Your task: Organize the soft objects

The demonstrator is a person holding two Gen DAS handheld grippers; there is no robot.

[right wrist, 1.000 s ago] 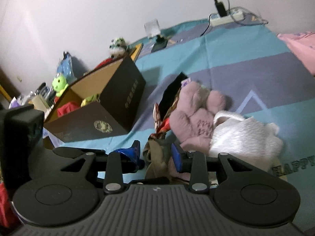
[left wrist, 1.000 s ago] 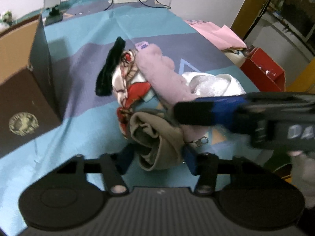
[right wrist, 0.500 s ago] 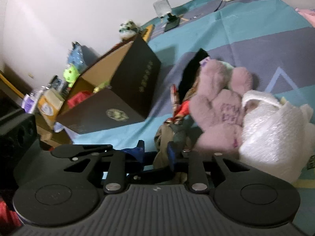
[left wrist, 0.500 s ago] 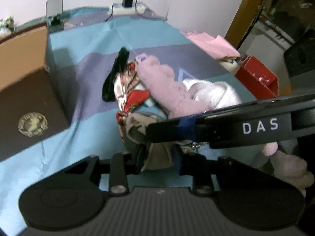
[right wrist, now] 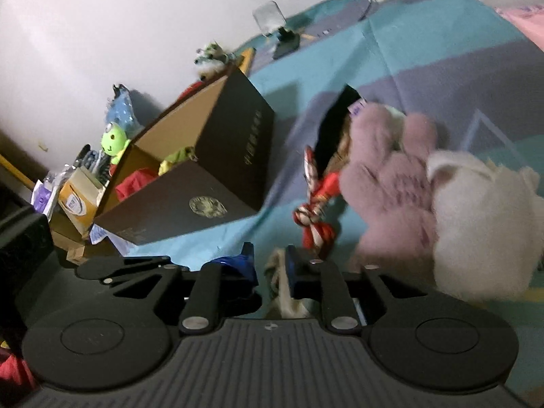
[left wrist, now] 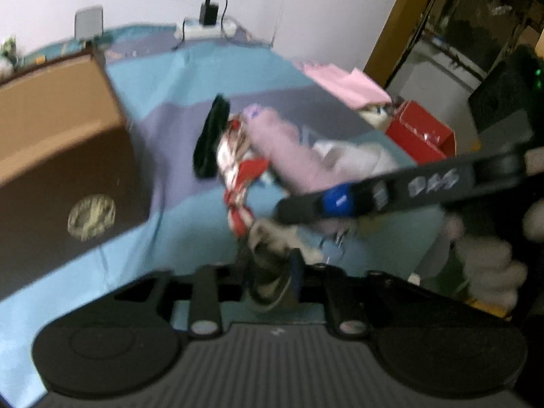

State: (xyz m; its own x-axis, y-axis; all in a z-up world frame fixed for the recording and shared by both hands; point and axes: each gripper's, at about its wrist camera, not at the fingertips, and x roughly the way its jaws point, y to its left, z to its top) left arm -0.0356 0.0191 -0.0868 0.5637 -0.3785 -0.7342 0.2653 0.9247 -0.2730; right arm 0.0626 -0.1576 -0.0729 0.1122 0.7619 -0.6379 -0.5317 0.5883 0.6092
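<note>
**Both grippers clamped on one beige cloth at the near edge of the pile**

The left gripper [left wrist: 272, 272] has its jaws drawn close together on a crumpled beige-grey cloth [left wrist: 272, 255], which bunches up between the fingers and hangs slightly below them. The right gripper [right wrist: 268, 265] is clamped on a beige strip of what appears to be the same cloth [right wrist: 282, 285]; its blue-padded fingers [right wrist: 246, 261] sit narrow with the fabric pinched against one of them. In the left wrist view the right gripper crosses the frame as a dark bar with a blue band [left wrist: 374, 193], just above the cloth.

The cloth lies at the near end of a heap of soft things on a teal and purple patterned sheet [right wrist: 442, 51]. Just beyond it is a red and white patterned scarf, knotted [right wrist: 316, 217], then a mauve plush toy [right wrist: 384, 176] touching a white fluffy plush [right wrist: 482, 224] on its right side. A black fabric piece [left wrist: 210, 136] lies at the far side of the heap.

A dark brown cardboard box with a gold round emblem [right wrist: 207, 183] stands open near the left edge of the sheet, well apart from the heap, with red and yellow-green soft items [right wrist: 136, 183] inside. A green frog-like toy [right wrist: 114, 141] sits behind the box. A white power strip [left wrist: 204, 29] lies at the far edge by the wall.
</note>
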